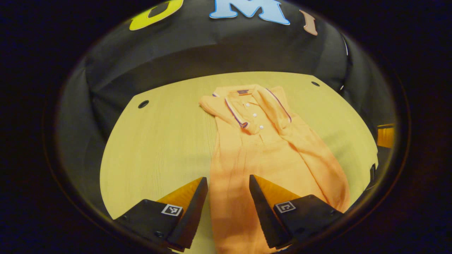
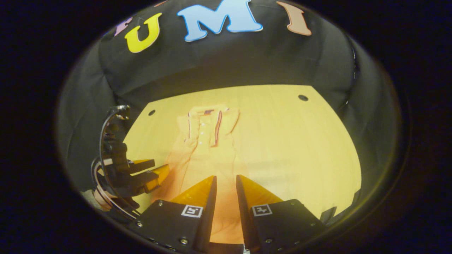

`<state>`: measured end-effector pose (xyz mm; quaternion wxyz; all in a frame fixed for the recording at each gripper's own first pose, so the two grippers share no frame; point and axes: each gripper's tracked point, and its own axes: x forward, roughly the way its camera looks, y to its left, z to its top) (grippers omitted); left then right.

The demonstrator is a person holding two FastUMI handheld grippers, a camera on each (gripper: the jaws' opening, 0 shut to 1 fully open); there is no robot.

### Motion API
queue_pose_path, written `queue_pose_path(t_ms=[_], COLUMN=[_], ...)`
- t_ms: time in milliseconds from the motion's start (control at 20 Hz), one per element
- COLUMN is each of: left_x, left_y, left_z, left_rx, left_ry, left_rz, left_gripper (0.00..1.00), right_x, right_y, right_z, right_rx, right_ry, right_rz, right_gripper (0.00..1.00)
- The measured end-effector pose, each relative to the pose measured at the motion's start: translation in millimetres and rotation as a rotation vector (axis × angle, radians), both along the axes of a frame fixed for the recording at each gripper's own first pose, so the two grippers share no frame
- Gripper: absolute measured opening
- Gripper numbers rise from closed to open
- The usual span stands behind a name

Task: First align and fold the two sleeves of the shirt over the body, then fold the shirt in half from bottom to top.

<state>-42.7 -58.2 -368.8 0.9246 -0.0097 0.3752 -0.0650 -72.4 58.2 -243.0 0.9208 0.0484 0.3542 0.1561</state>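
Wooden table (image 1: 159,141), folded-sleeve shirt (image 1: 261,148), left tool (image 2: 148,173) beside it

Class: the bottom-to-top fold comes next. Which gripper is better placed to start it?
Probably both, left slightly ahead: the left gripper hangs wide open over the shirt hem; the right gripper straddles it with a narrower gap.

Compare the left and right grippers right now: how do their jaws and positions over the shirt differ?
The left gripper has its jaws wide apart; the right gripper has a narrow gap. The left gripper hangs over the orange polo shirt's lower left part, the right gripper over its lower right part. Both are open and hold nothing.
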Motion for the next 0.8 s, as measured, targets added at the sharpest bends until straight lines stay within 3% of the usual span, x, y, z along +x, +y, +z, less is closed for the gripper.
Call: queue_pose_path(t_ms=[200, 300, 350, 500, 550, 600, 650, 800], left_x=[-42.7, -62.8, -70.4, -92.6, -98.7, -103.5, -109.4, -126.1], left_y=[2.5, 1.3, -1.3, -2.6, -4.6, -5.4, -7.3, -9.9], left_z=[-15.8, -21.9, -25.3, -33.1, -34.7, -36.0, -39.7, -44.3], left_rx=[-0.007, -0.017, -0.017, -0.014, -0.016, -0.016, -0.016, -0.023], left_ry=[0.065, 0.096, 0.11, 0.149, 0.161, 0.176, 0.192, 0.237], left_rz=[0.012, 0.014, 0.014, 0.008, 0.006, 0.008, 0.012, 0.026], left_gripper=[0.8, 0.8, 0.85, 0.8, 0.8, 0.8, 0.8, 0.8], right_x=[-16.2, -23.6, -30.0, -43.7, -48.2, -52.3, -54.7, -70.0], right_y=[9.3, 9.3, 7.5, 2.5, 2.8, 0.0, -3.6, -8.3], right_z=[-43.5, -64.0, -71.6, -89.2, -95.1, -100.5, -104.3, -121.1], right_rx=[-0.02, -0.044, -0.057, -0.102, -0.109, -0.125, -0.139, -0.158], right_ry=[0.114, 0.168, 0.194, 0.258, 0.274, 0.29, 0.306, 0.37], right_rz=[0.038, 0.052, 0.056, 0.075, 0.087, 0.089, 0.091, 0.101], right_gripper=[0.34, 0.41, 0.41, 0.46, 0.5, 0.61, 0.62, 0.78])
